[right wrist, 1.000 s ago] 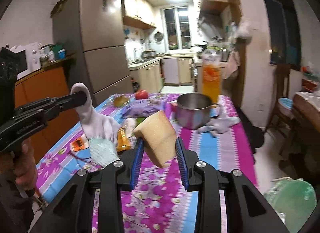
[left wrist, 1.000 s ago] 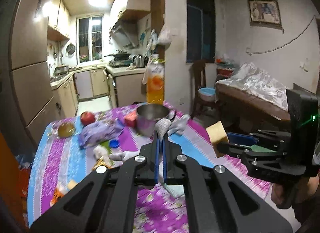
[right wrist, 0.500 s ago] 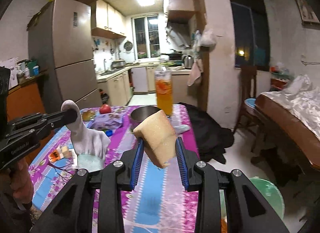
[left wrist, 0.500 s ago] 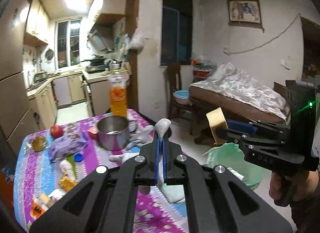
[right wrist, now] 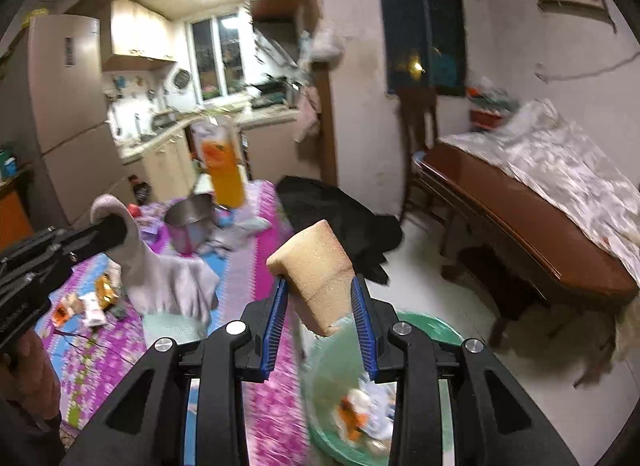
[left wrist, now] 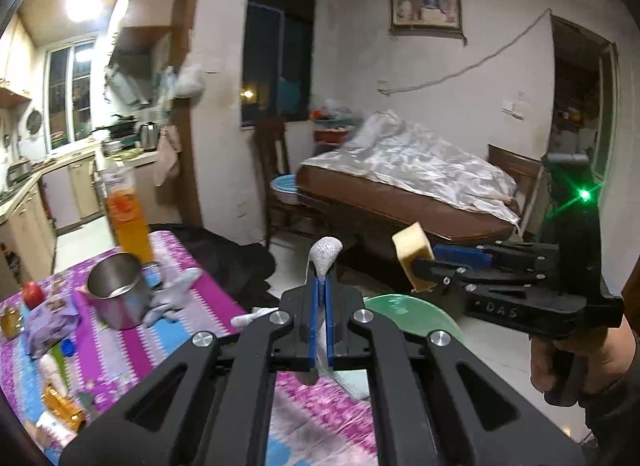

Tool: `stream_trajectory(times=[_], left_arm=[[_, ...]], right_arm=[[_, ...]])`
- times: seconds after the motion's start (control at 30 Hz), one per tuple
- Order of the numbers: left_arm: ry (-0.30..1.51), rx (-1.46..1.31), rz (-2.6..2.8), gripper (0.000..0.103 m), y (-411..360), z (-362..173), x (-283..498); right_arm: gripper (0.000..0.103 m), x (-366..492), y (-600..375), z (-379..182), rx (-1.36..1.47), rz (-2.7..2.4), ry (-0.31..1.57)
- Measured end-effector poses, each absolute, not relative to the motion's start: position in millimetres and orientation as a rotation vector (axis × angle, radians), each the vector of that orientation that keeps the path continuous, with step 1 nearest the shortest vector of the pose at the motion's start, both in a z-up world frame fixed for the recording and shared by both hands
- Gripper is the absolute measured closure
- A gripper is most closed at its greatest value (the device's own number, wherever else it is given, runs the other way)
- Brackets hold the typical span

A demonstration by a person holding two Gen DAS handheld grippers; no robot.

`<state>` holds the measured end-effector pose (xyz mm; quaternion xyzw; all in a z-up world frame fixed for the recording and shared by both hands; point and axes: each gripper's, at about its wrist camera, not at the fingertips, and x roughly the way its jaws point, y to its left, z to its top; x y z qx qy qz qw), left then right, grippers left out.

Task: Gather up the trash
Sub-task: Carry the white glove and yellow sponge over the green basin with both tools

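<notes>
A steel pot and orange-drink bottle stand on the floral table ahead-left; a covered bed lies ahead-right.

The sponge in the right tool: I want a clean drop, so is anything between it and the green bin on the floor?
Nothing visible blocks it. The sponge hangs over the green bin, whose open mouth shows only trash inside; the table edge lies beside it.

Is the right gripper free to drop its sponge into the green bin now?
Probably yes: the right gripper holds the sponge above the open green bin, nothing between them.
</notes>
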<state>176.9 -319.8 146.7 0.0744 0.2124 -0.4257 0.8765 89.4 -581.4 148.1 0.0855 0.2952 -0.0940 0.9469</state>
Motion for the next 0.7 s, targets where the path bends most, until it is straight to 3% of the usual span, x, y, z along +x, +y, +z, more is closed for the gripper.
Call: stream_trajectory(times=[0.33, 0.7], left_arm=[[0.513, 0.205, -0.989, 0.102, -405, 117, 166], [0.631, 0.280, -1.003, 0.102, -453, 66, 168]], right_arm=[[0.069, 85, -660, 90, 0.214, -0.292, 0.793], [0.069, 94, -681, 32, 0.277, -0.304, 0.907]])
